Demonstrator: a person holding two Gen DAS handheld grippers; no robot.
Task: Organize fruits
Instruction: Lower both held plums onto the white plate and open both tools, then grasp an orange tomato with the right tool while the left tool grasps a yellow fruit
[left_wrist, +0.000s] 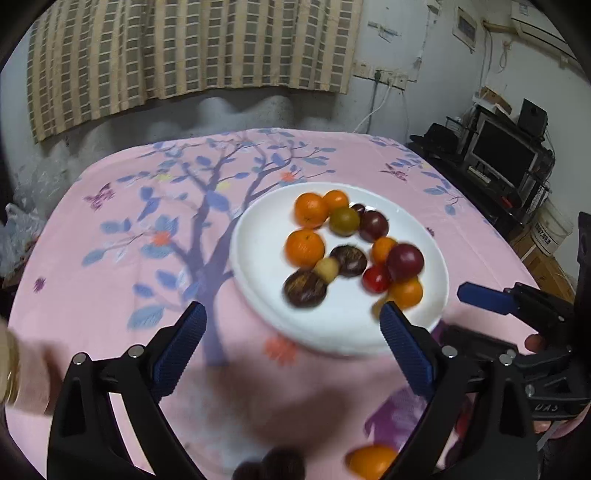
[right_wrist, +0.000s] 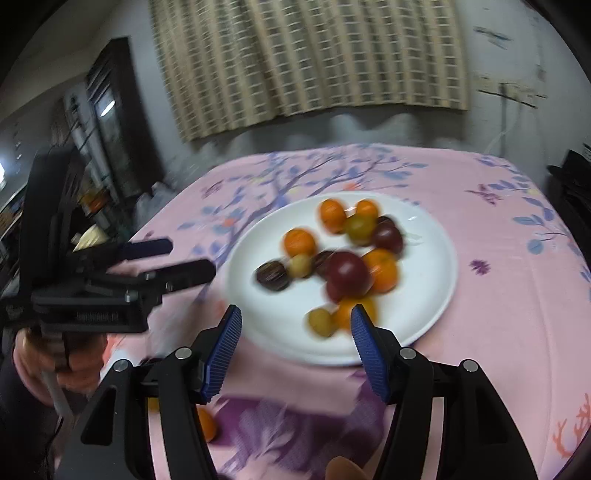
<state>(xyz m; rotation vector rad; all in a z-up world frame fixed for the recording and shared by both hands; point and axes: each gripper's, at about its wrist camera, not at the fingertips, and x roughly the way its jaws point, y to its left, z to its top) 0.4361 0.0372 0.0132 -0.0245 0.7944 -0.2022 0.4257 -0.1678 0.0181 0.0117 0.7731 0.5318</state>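
Note:
A white plate sits on the pink flowered cloth and holds several small fruits: orange tangerines, dark red tomatoes, brown chestnuts and yellow-green ones. My left gripper is open and empty just before the plate's near rim. My right gripper is open and empty over the near rim. It also shows in the left wrist view. Loose fruit lies on the cloth below: an orange one and dark ones.
The table's far edge meets a grey wall with a checked curtain. A dark shelf with a monitor stands to the right of the table. The left gripper's body is at the table's left side.

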